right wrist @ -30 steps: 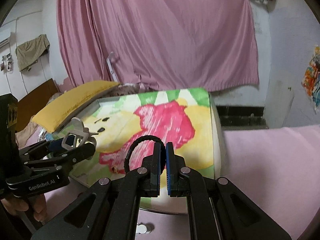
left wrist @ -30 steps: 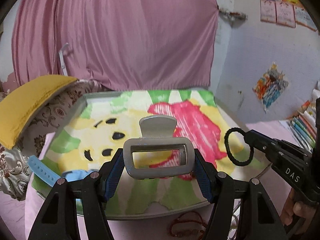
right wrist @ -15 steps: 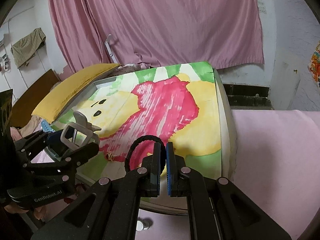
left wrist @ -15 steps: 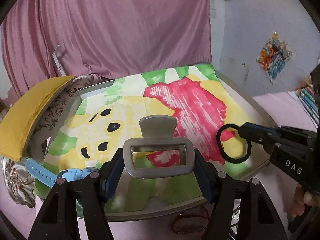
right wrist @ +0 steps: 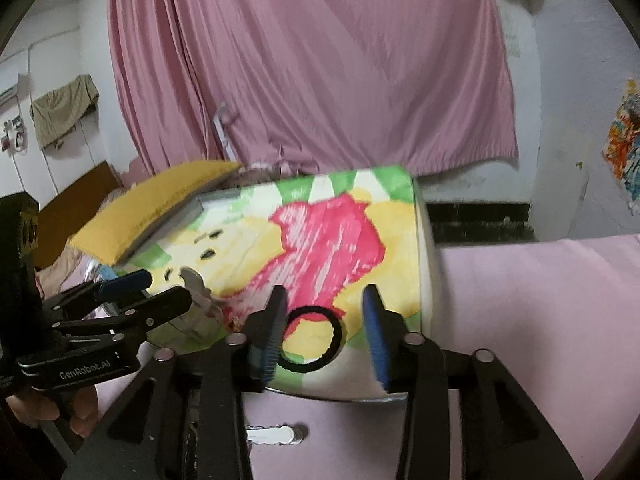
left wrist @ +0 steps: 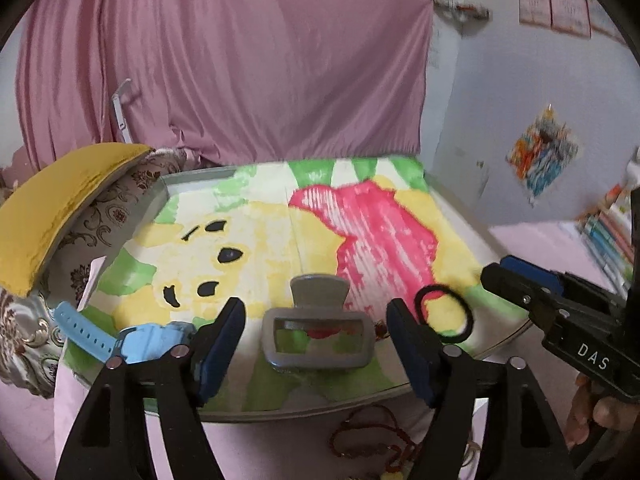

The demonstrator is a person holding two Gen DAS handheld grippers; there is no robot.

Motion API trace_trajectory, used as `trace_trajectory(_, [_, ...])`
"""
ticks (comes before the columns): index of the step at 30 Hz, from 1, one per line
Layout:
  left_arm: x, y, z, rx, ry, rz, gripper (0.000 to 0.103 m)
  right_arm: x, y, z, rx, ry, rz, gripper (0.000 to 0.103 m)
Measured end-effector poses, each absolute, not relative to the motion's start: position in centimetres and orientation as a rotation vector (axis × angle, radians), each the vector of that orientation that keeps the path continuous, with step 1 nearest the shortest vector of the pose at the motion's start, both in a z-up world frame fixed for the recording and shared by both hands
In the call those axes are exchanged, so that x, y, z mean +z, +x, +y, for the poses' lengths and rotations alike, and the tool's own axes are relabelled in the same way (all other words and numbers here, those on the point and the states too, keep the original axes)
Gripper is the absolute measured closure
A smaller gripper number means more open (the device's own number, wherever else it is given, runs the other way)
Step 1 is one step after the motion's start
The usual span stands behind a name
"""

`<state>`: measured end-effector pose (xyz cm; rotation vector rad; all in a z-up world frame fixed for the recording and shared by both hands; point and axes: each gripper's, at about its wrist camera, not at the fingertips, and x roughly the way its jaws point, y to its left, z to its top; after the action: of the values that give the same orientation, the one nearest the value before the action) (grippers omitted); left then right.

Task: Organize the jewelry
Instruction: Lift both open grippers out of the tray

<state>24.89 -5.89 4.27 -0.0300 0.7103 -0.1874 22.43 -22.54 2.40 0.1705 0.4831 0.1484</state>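
Note:
A grey hair claw clip (left wrist: 319,292) rests on the painted tray (left wrist: 280,410) between the fingers of my left gripper (left wrist: 316,336). Its jaws are opening, and a gap shows on both sides of the clip. A black hair tie (right wrist: 338,334) lies flat near the tray's front right corner, between the fingers of my right gripper (right wrist: 322,332). Those jaws are opening too, and the pads do not press on the tie. In the left wrist view the hair tie (left wrist: 436,288) lies just left of the right gripper (left wrist: 496,276). The left gripper (right wrist: 160,292) stands to the left in the right wrist view.
A blue watch (left wrist: 120,336) lies at the tray's front left corner. A red bead string (left wrist: 372,436) and a silver clip (right wrist: 276,434) lie on the pink cloth before the tray. A yellow cushion (left wrist: 60,204) overhangs the tray's left side. A pink curtain hangs behind.
The right gripper, shut on the hair tie before, has opened and the tie now lies on the tray. The left jaws have widened off the grey clip, which now sits on the tray.

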Motion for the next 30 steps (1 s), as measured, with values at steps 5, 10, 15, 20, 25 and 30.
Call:
trace_trajectory(5, [5.5, 22.9, -4.8, -0.186, -0.085, 0.618, 0.024, 3.5, 19.8, -22.7, 0.133, 0.169, 0.379, 0.044])
trace_trajectory(10, [6.5, 20.9, -3.7, -0.178, -0.128, 0.528, 0.006, 4.0, 17.6, -22.9, 0.130, 0.169, 0.302, 0.021])
trace_trajectory(15, [7.1, 18.9, -3.0, -0.167, -0.149, 0.468, 0.001, 4.5, 15.4, -23.0, 0.138, 0.159, 0.227, 0.004])
trace_trajectory(20, [7.3, 17.2, -2.7, -0.158, -0.139, 0.422, 0.001, 4.7, 14.0, -23.2, 0.136, 0.137, 0.187, 0.002])
trace_trajectory(25, [7.3, 15.5, -2.3, -0.163, -0.131, 0.397, 0.001, 4.6, 13.0, -23.3, 0.131, 0.094, 0.193, 0.002])
trace_trajectory(30, [6.7, 14.3, -2.1, -0.163, -0.098, 0.415, 0.001, 4.5, 12.4, -23.6, 0.139, 0.042, 0.244, 0.002])
